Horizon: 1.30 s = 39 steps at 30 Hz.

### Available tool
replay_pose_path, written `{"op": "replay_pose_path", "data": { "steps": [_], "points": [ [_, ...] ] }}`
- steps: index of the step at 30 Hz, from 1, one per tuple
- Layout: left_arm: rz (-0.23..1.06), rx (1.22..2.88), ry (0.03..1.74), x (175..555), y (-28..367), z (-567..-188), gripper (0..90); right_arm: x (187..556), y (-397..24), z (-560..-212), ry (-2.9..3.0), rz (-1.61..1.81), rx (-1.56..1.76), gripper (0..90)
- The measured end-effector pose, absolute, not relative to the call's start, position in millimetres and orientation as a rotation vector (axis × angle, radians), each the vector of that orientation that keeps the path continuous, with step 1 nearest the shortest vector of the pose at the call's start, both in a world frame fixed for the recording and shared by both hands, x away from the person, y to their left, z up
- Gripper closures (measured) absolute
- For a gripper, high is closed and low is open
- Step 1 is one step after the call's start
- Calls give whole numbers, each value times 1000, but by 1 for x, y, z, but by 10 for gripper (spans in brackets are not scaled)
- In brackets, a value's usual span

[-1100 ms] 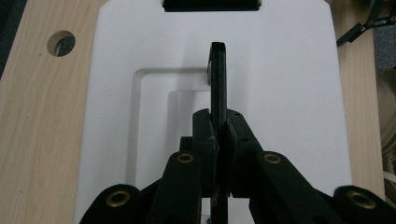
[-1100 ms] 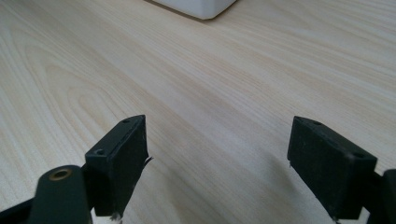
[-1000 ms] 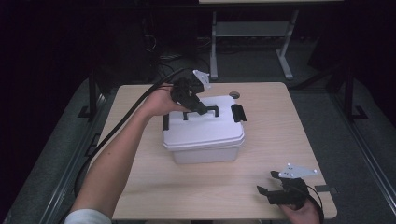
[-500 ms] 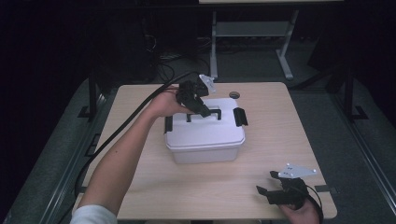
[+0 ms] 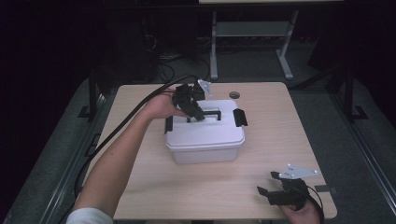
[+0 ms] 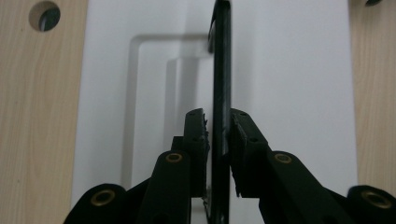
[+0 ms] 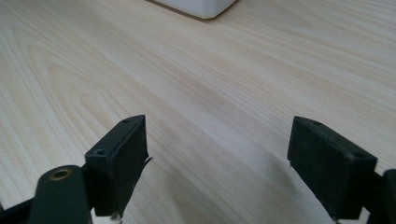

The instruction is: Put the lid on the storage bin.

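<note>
A white box (image 5: 205, 140) with a snap-on lid (image 5: 204, 130) sits near the middle of the counter (image 5: 140, 186), a little toward twelve o'clock. A black latch (image 5: 240, 117) clips each short end; the one at three o'clock is plain to see. Across the top of the lid runs a thin black handle (image 6: 221, 70), standing up on edge over a shallow recess moulded in the lid.

The left claw (image 5: 195, 115) hangs over the lid's eleven o'clock corner, pointing down at the handle. In the left gripper view the handle passes straight between its two pads (image 6: 196, 135). The jaws have just been opening: a sliver of gap shows on each side of the handle, so the pads flank it closely without pressing on it. The person's left forearm (image 5: 116, 163) reaches in from seven o'clock, and the claw's cable (image 5: 116, 126) trails off toward nine o'clock.

The right claw (image 5: 268, 184) rests at the counter's five o'clock corner, well apart from the box. Its jaws stand wide open with nothing between them, bare wood showing in the gap in the right gripper view. A small round hole (image 5: 234, 94) in the counter lies just beyond the box at twelve o'clock.
</note>
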<state>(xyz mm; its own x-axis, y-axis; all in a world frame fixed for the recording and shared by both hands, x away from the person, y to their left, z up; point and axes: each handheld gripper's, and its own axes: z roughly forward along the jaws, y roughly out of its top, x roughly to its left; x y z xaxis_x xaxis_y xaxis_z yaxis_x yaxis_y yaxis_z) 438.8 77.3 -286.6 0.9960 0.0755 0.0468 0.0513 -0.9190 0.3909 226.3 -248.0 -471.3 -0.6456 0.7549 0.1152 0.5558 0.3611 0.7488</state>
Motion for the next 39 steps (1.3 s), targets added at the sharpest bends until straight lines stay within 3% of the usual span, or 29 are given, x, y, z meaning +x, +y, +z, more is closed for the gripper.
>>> {"op": "replay_pose_path", "data": {
  "steps": [9,14,24,29,33,34,39],
  "points": [
    [129,2752,126,437,99,-285,773,225,-248,-472,2381,1149,1162,195],
    [141,2746,92,437,101,-286,835,224,-249,-472,2378,1151,1173,195],
    [177,2728,106,443,101,-287,824,223,-251,-471,2373,1147,1182,195],
    [177,2720,141,442,103,-284,743,223,-251,-471,2371,1147,1184,195],
    [148,2697,155,438,104,-280,648,224,-251,-471,2369,1147,1182,195],
    [144,2695,163,438,104,-280,590,224,-250,-470,2366,1150,1181,194],
    [145,2694,186,435,107,-277,570,225,-248,-470,2365,1151,1170,194]
  ]
}}
